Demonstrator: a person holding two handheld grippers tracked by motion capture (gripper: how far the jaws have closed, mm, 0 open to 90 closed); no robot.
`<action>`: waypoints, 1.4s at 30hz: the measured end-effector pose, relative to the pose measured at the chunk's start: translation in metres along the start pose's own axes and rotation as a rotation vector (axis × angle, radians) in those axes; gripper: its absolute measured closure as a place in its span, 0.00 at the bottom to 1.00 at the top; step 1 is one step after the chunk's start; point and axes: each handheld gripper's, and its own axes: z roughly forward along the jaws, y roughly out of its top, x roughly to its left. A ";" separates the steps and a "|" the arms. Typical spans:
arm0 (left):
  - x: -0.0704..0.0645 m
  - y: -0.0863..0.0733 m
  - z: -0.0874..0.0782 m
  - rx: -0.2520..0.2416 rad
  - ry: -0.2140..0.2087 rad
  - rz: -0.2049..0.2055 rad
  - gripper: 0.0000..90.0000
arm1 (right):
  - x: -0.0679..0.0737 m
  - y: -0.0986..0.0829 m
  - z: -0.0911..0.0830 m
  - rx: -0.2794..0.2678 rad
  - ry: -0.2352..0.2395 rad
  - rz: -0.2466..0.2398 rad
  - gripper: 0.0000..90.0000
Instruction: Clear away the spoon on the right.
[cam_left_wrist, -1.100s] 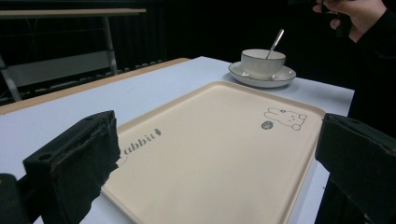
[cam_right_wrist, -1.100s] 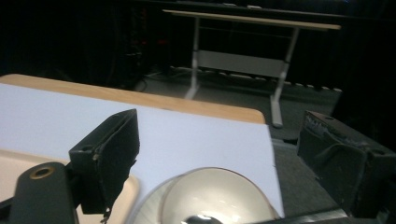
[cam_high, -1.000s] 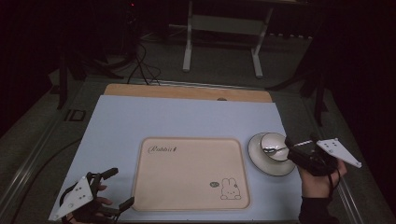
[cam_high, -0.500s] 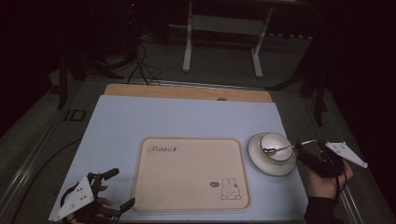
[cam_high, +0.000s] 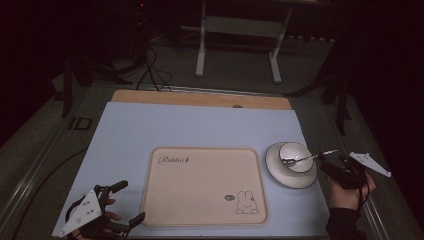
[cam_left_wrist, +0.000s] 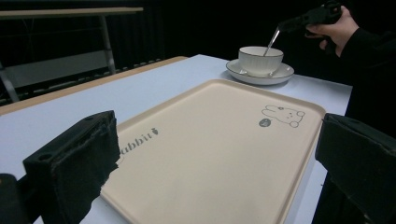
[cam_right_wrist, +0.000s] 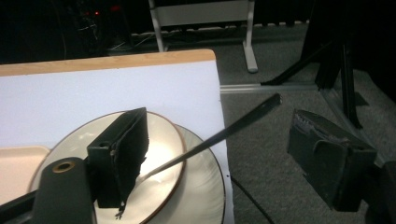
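Note:
A white bowl (cam_high: 294, 154) sits on a white saucer (cam_high: 278, 172) at the right of the table. A metal spoon (cam_high: 306, 158) leans in the bowl, its handle sticking out to the right. My right gripper (cam_high: 325, 162) is open just right of the saucer. In the right gripper view, the spoon handle (cam_right_wrist: 224, 133) passes between the two spread jaws and touches neither. A beige tray (cam_high: 205, 185) with a rabbit print lies mid-table. My left gripper (cam_high: 129, 202) is open at the tray's near left corner, with nothing held.
The tray rests on a pale blue tabletop (cam_high: 200, 127) with a wooden strip (cam_high: 200, 99) along its far edge. Beyond it are a dark floor, cables and a metal stand (cam_high: 237, 45). The table's right edge runs close to the saucer.
My right gripper has drawn back to the right, away from the bowl. The spoon stays leaning in the bowl. The left gripper has hardly moved.

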 end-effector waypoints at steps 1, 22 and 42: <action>0.000 0.000 0.000 0.000 0.000 0.000 0.00 | -0.002 -0.001 0.002 0.007 0.009 0.013 0.24; -0.001 -0.001 0.002 0.007 -0.001 0.009 0.00 | -0.028 -0.002 0.031 0.047 0.121 0.212 0.40; -0.001 -0.001 0.001 0.009 -0.004 0.013 0.00 | -0.037 0.002 0.033 0.028 0.201 0.269 0.91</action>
